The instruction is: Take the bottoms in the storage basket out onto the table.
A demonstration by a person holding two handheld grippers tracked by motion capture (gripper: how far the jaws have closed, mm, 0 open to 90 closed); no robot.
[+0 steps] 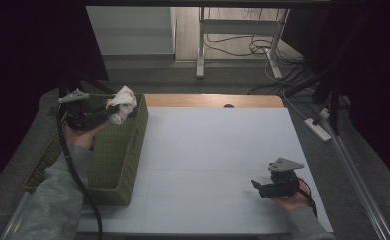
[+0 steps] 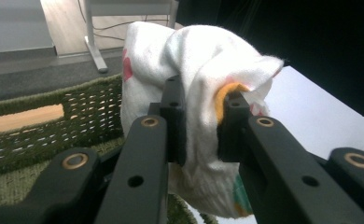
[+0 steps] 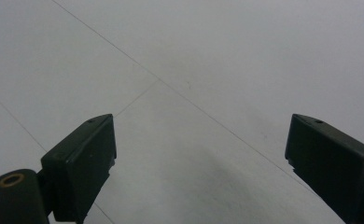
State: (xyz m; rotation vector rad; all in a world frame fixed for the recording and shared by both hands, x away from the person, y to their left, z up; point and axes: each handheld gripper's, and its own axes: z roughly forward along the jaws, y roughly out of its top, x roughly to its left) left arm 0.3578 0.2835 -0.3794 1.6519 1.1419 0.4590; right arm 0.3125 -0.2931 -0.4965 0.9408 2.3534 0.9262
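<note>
1. The table [image 1: 218,150] is big and white. It is bare under the right gripper's fingers, so nothing gets in the way there.
2. The green woven basket [image 1: 118,155] sits at the table's left edge. It lies right below the left gripper's fingers. I think the cloth is going in or coming out of it, but I cannot tell which.
3. The white cloth [image 2: 194,70] is bunched up and pinched between the left gripper's fingers [image 2: 173,121]. It has red, orange and green marks on it. It hangs up in the air over the far end of the basket, touching only the fingers.
4. The left gripper [image 1: 105,107] is closed tight on the cloth. It is held high, so the cloth stays off the basket rim.
5. The right gripper [image 1: 257,186] rests low near the table, far from the cloth. Its fingers [image 3: 80,163] are spread wide with nothing between them. It seems to be waiting.
6. The left gripper view shows the cloth's colours and the squeeze up close. The high view shows how well apart the two grippers are.
</note>
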